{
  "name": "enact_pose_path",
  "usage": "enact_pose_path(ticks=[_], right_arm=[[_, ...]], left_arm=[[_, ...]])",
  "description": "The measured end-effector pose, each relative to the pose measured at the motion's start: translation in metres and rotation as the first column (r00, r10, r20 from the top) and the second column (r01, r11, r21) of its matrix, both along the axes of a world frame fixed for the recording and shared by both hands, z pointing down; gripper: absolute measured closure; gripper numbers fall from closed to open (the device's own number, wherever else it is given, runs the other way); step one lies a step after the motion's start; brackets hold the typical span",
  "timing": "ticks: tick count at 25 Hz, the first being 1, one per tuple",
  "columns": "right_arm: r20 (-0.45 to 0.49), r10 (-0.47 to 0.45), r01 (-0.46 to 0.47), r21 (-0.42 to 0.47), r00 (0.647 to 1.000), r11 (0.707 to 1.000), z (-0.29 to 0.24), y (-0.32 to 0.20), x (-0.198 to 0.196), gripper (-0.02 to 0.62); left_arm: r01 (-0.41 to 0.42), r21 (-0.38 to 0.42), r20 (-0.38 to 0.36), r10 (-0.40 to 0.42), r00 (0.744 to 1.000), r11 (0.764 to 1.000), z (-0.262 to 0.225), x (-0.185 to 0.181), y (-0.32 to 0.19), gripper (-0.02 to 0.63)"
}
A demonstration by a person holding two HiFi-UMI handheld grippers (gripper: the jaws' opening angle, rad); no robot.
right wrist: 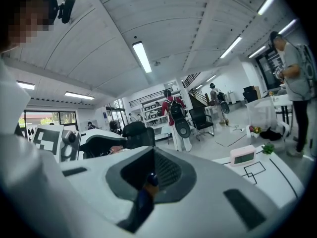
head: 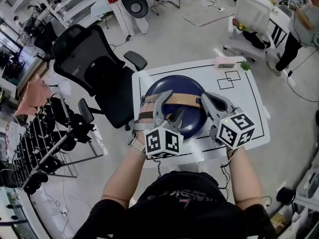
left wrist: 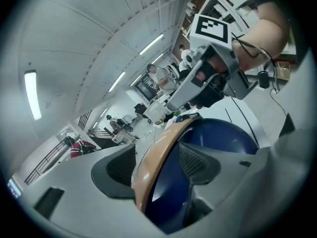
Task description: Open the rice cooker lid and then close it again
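**One cooker, two grippers, lid down**

One dark blue, round rice cooker (head: 174, 85) sits on the white tabletop (head: 244, 98), dome up and lid shut. Its single tan strap handle (head: 188, 100) runs left to right across the crown. The left gripper (head: 172, 103) straddles that handle, jaws wide, not pinching. The right gripper (head: 204, 98) is at the handle's right end, jaws closed together. One pink clock (head: 225, 62) stands at the far edge.
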State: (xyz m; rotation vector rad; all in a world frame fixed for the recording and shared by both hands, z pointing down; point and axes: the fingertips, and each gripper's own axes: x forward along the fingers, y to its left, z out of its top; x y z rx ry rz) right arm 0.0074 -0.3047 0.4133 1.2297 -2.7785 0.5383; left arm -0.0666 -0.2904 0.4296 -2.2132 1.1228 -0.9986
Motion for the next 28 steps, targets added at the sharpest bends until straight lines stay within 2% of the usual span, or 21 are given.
enact_pose_path(ticks=[10,20,28], right_arm=[[0.000,0.005,-0.005,-0.043,1.000,0.999,0.014,-0.001,-0.006,0.594],[0.022,0.011,-0.009,-0.061,1.000,0.998,0.015,-0.001,-0.006,0.594],[0.036,0.019,-0.016,-0.064,0.999,0.998,0.015,0.000,-0.004,0.594]], left_arm=[[-0.047,0.053,0.133,0.040,0.990,0.997,0.005,0.005,-0.006,0.373],[-0.103,0.068,0.258,0.083,0.963,0.992,0.012,0.015,-0.007,0.422],[-0.107,0.096,0.315,0.072,0.946,0.990,0.014,0.019,-0.008,0.430]])
